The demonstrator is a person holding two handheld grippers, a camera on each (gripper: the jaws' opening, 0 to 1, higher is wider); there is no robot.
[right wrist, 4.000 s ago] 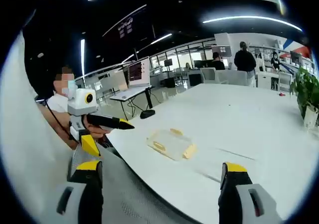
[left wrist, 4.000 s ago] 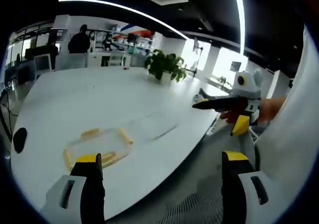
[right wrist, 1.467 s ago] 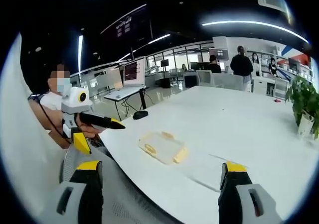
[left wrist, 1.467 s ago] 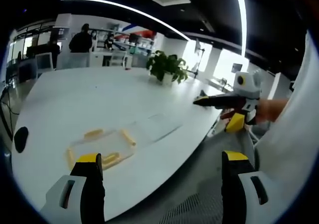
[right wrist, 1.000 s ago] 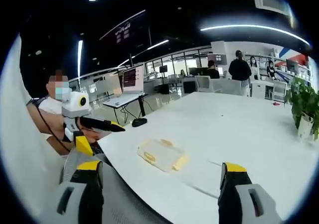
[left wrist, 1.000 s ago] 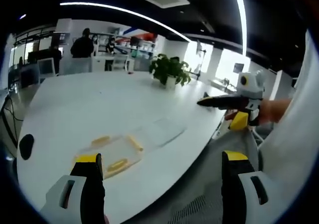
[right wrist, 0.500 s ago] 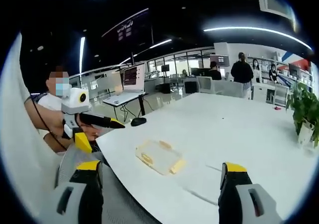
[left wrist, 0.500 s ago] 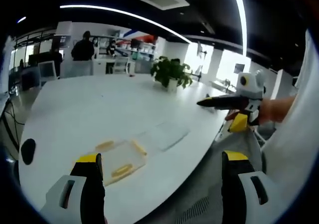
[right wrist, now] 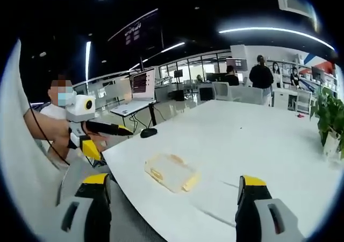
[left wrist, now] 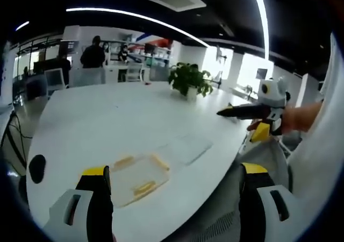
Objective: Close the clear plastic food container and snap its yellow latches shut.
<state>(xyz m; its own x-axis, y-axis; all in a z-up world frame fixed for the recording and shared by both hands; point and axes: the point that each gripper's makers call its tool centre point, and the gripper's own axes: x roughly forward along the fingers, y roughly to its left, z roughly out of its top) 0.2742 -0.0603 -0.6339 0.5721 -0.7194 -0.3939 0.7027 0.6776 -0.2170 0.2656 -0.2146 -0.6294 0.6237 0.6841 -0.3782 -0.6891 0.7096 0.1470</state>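
Note:
The clear plastic container [left wrist: 137, 176] lies open on the white table [left wrist: 107, 113], near its front edge, with yellow latches [left wrist: 159, 162] on its sides. Its clear lid [left wrist: 185, 145] lies flat beside it. My left gripper [left wrist: 174, 169] is open and empty, held short of the container and above the table edge. In the right gripper view the container [right wrist: 169, 172] sits ahead of my open, empty right gripper [right wrist: 172, 178]. A hand holds the right gripper [left wrist: 221, 113] in the air at the right of the left gripper view. The left gripper [right wrist: 128, 129] hangs likewise off the table's near corner.
A potted plant [left wrist: 189, 80] stands at the table's far side. A small black object [left wrist: 36, 166] lies by the table's left edge. People [left wrist: 95, 54] stand at desks in the background. A desk with a monitor [right wrist: 141, 83] is beyond the table. A white sleeve [left wrist: 322, 145] borders the right.
Both views have drifted slightly, so the container now sits a little more central and closer in each. Both grippers stay open and empty. The container and lid have not moved.

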